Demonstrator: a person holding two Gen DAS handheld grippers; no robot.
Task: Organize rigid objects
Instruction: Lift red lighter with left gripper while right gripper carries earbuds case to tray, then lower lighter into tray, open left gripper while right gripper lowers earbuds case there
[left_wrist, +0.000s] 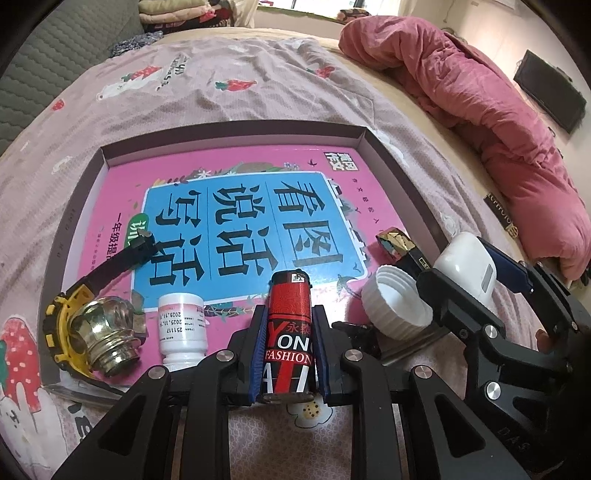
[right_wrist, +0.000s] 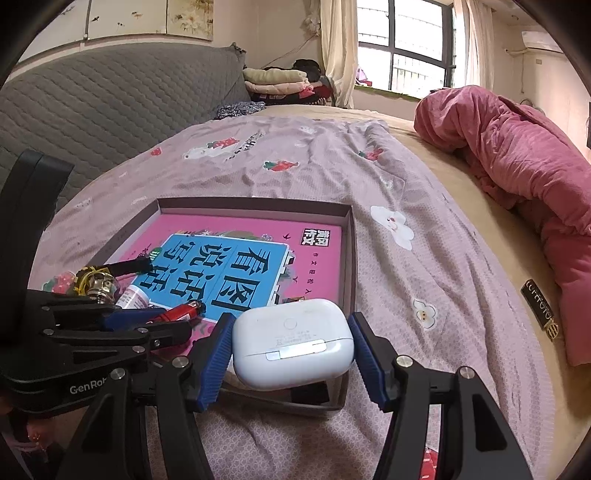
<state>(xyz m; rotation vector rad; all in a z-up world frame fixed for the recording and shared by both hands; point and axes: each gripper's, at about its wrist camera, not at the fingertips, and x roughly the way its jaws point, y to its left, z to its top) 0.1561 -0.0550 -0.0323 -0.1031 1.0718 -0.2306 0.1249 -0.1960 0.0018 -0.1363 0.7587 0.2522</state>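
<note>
Lighter (left_wrist: 289, 332) in left claw (left_wrist: 288, 350); earbud case (right_wrist: 293, 341) in right claw (right_wrist: 291, 354); bedspread (right_wrist: 295, 166) beneath.

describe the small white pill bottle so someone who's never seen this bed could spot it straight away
On the bed lies a shallow box with a pink and blue book inside. At the book's near left corner lies the small white pill bottle, between a brass knob and the red lighter in the left gripper. Only it has printed dates.

Red lighter (left_wrist: 290, 332) gripped lengthwise, white earbud case (right_wrist: 293, 341) held over tray's (right_wrist: 352, 236) near corner
</note>
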